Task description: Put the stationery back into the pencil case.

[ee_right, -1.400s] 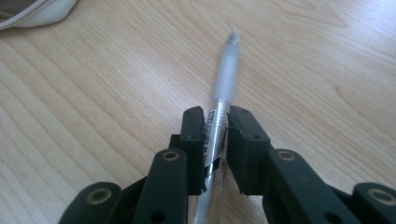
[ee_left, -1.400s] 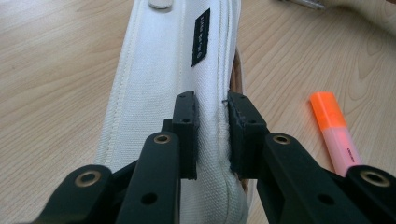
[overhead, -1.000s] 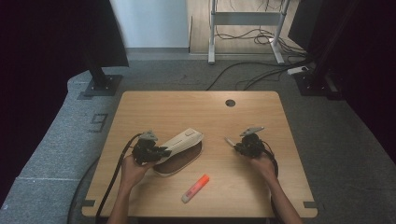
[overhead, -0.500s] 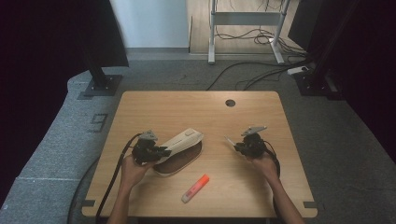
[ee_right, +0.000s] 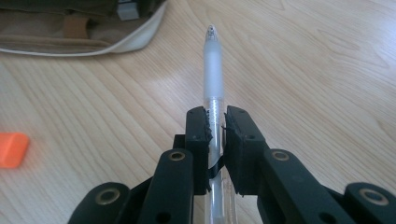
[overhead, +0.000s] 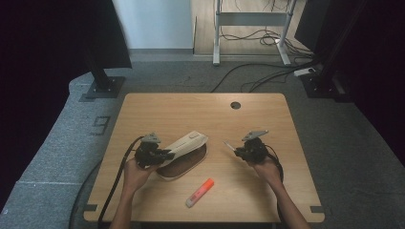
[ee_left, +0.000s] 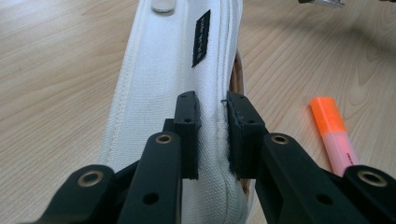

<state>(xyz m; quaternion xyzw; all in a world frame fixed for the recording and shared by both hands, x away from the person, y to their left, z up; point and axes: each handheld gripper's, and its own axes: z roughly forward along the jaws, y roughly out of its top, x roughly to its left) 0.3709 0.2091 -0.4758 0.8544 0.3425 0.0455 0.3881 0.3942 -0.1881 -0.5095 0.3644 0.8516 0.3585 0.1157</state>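
Left hand-held gripper (ee_left: 212, 135) pinching flap of white pouch (ee_left: 173, 70) mid-tabletop (overhead: 267, 119), right hand-held gripper (ee_right: 215, 140) clamped on clear pen (ee_right: 214, 70) just right of pouch, orange highlighter (overhead: 199, 192) lying nearer front edge.

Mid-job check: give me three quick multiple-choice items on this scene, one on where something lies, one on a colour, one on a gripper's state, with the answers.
1. Where does the highlighter lie?
A. On the table, nearer the person than the pouch
B. Inside the pouch
C. In the right gripper

2. What colour is the highlighter?
A. Blue
B. Orange
C. Green

3. What is the right gripper doing?
A. Standing open over the pouch
B. Shut on the highlighter
C. Shut on the pen

Answers:
1 A: the high view shows it loose on the wood below the pouch.
2 B: its body is orange in every view.
3 C: the right gripper view shows both pads pressed on the clear pen barrel.
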